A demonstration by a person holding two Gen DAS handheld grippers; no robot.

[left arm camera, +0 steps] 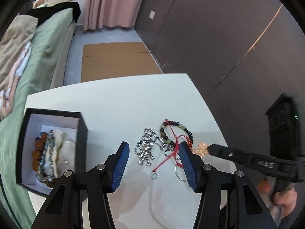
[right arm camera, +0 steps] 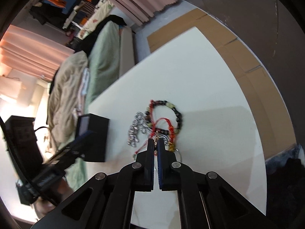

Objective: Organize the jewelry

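Note:
On the white table (left arm camera: 118,110) lies a tangle of jewelry: a silver chain with a small figure pendant (left arm camera: 146,154) (right arm camera: 136,127), a dark and green beaded bracelet (left arm camera: 177,131) (right arm camera: 176,112), a red cord bracelet (left arm camera: 175,148) (right arm camera: 164,124), a thin silver hoop (left arm camera: 179,173) and a small ring (left arm camera: 154,175). My left gripper (left arm camera: 154,144) stands open, its blue pads on either side of the figure pendant and not touching it. My right gripper (right arm camera: 156,140) (left arm camera: 210,148) is shut on a small gold ornament (left arm camera: 200,149) (right arm camera: 156,134) at the right edge of the pile.
An open black box (left arm camera: 83,133) (right arm camera: 97,131) at the table's left holds several bead bracelets on a white cushion. A bed with a green cover (left arm camera: 47,57) borders the left side. Flat cardboard (left arm camera: 114,61) lies on the floor beyond, and a dark wall stands to the right. A hand (left arm camera: 284,200) holds the right gripper.

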